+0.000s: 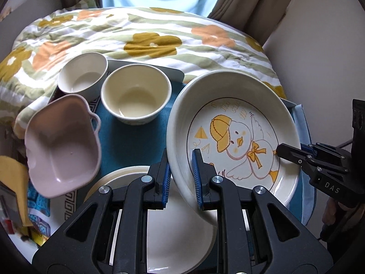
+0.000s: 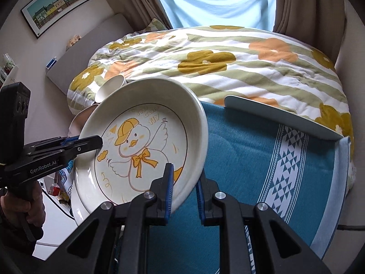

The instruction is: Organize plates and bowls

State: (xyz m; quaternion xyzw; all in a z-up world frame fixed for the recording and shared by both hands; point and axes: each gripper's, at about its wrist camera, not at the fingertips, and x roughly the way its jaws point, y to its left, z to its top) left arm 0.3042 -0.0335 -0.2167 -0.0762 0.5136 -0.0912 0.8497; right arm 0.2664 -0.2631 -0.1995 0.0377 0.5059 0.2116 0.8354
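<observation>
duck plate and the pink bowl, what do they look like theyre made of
Duck plate: likely glazed ceramic; glossy cream surface with soft window reflections, thick rounded rim, printed duck under the glaze. Melamine cannot be ruled out.

Pink bowl: probably plastic or a wheat-straw composite; matte, dull pink with hardly any shine, thin walls and moulded ear-like handles.

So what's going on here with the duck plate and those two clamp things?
A person is tidying dishes on a blue cloth with two handheld grippers. The left gripper and the right gripper are each shut on opposite rims of the duck plate, which is tilted above a stack of plain plates. Two cream bowls and a pink dish sit nearby, untouched.
</observation>
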